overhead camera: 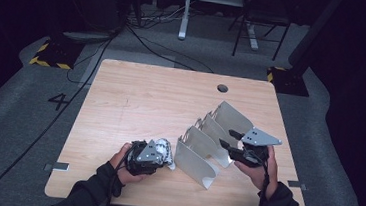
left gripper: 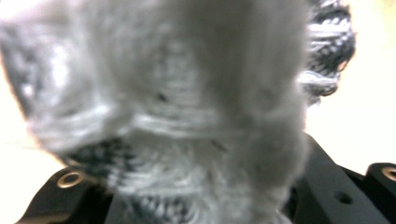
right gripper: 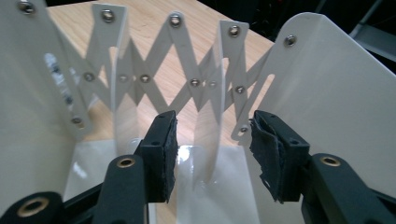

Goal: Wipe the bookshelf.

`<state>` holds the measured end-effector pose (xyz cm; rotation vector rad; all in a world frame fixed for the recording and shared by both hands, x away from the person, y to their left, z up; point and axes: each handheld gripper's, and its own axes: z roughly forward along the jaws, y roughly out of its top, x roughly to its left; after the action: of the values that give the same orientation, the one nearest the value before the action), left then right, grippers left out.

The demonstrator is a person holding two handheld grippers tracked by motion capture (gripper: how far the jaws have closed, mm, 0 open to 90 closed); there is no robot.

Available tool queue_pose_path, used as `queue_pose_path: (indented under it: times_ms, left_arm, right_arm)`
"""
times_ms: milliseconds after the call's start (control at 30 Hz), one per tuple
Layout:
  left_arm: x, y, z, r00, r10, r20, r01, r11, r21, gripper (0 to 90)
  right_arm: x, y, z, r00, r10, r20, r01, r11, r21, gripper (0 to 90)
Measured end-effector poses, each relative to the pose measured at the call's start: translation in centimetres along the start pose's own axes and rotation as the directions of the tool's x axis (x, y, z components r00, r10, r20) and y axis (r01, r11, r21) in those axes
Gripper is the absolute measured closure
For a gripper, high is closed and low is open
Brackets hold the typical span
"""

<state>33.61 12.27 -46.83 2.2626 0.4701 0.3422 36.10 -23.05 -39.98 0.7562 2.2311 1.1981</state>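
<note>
Left gripper (overhead camera: 159, 153) sits low at the near left of the wooden table (overhead camera: 136, 99), its jaws clamped around a bundle of grey-and-white knitted fabric (overhead camera: 163, 147). From the left gripper view the knit (left gripper: 187, 107) bulges right up against the lens, blurred and woolly, with darker stripes showing at the upper right and lower left, and the black jaws hug it on both sides.

Over to the right gripper (overhead camera: 229, 139): its jaws stand apart with nothing pressed between them. It hovers at the right side of the white expanding rack (overhead camera: 207, 145), which stands upright on the table between the two hands, its curved dividers fanned out in a diagonal row. In the right gripper view the rubber pads (right gripper: 166, 149) straddle one thin white divider (right gripper: 208, 140) without touching it, and behind it runs the riveted scissor lattice (right gripper: 187, 70) that links the panels. A tall curved end panel (right gripper: 322, 84) rises just beside the right-hand jaw.

Fabric bundle and rack sit near each other, the bundle just left of the nearest divider.
</note>
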Motion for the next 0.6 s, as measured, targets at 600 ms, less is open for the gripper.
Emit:
queue_pose_path:
  times_ms: [600]
  left_arm:
    - [0.9,-0.2,0.5,0.9987,-0.031,-0.040,0.031,0.9993,0.021,65.1]
  right_arm:
    - [2.6,-0.7,-1.5,0.9936,-0.045,-0.104,0.041,0.9985,-0.035,59.8]
